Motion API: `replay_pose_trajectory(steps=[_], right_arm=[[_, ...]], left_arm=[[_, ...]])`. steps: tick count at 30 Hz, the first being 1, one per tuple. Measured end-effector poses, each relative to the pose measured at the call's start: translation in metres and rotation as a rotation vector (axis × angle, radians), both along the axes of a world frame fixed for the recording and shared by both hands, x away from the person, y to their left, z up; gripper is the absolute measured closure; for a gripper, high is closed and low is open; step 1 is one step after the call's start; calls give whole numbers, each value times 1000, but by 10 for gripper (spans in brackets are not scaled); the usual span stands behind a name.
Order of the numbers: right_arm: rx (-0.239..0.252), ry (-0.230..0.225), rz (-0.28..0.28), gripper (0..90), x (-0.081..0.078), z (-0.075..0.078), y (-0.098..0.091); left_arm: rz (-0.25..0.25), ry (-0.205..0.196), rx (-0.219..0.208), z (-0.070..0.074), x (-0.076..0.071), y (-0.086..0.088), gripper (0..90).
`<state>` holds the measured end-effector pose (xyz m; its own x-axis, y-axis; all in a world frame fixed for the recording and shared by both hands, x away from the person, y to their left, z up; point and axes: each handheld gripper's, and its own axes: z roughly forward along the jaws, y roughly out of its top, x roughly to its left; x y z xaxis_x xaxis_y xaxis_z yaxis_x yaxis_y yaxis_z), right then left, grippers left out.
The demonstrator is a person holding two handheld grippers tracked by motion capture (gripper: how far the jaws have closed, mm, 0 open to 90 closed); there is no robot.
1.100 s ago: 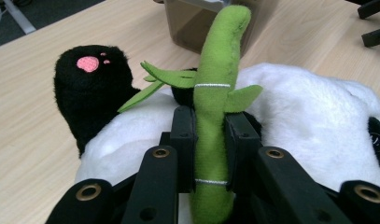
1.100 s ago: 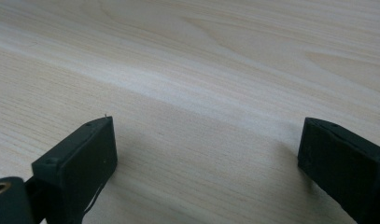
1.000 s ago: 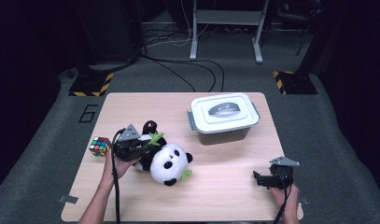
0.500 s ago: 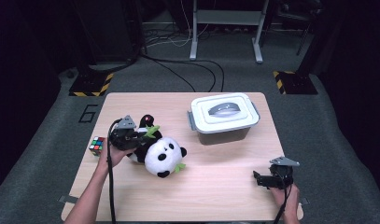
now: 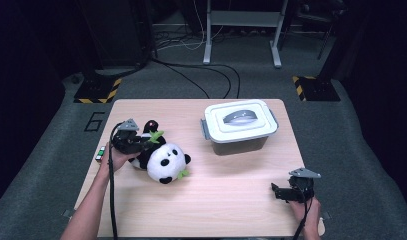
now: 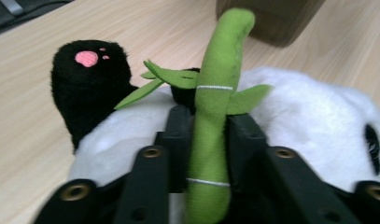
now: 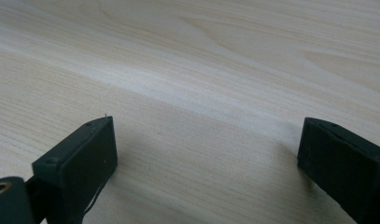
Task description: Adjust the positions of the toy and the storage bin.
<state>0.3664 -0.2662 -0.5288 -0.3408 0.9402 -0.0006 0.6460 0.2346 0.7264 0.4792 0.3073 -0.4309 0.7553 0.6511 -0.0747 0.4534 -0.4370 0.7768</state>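
Observation:
A black-and-white plush panda [image 5: 163, 160] lies on its side on the left half of the wooden table [image 5: 226, 195]. My left gripper [image 5: 145, 142] is at the panda's back. In the left gripper view its jaws [image 6: 210, 116] flank the panda's green bamboo stalk [image 6: 218, 79], which looks slightly pinched between them. Those jaws have just been opening, with the stalk still touching both pads. A black paw with a pink pad [image 6: 87, 70] shows at the left. My right gripper [image 5: 277, 191] rests open near the front right corner, with only bare wood between its jaws [image 7: 206, 140].
A lidded white and grey box [image 5: 239, 125] stands at the back right of the table. A colour cube [image 5: 100, 152] sits at the left edge, partly behind my left hand. Cables and metal stand legs lie on the floor beyond the table.
My left gripper has dragged the panda to the left, toward the colour cube, and the panda has turned a little. The right gripper has stayed where it was.

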Motion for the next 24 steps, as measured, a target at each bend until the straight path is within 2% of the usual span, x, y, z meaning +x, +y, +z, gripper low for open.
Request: replay_pose_trajectory(steps=[1,3,4,8,10,13,15,16,18,20,21,24], right_arm=[[0,-1,1,40,0,0,0],[1,0,0,40,0,0,0],[0,0,1,40,0,0,0],[0,0,0,40,0,0,0],[0,0,1,40,0,0,0],[0,0,1,40,0,0,0],[0,0,1,40,0,0,0],[0,0,1,40,0,0,0],[0,0,0,40,0,0,0],[0,0,1,40,0,0,0],[1,0,1,40,0,0,0],[3,1,1,41,0,0,0]], left_arm=[[15,-2,-8,2,-3,-1,571],[44,-13,-10,6,-8,-3,465],[74,-23,-21,10,-13,-4,423],[124,-33,-66,22,-25,-6,291],[150,-54,-58,28,-32,-12,269],[164,-53,-74,34,-41,-21,205],[174,-48,-59,35,-46,-30,195],[176,-45,-57,34,-49,-35,182],[178,-46,-23,31,-55,-45,177],[180,-42,-18,29,-57,-49,176],[190,-28,7,22,-63,-59,173],[210,-10,4,11,-69,-70,173]])
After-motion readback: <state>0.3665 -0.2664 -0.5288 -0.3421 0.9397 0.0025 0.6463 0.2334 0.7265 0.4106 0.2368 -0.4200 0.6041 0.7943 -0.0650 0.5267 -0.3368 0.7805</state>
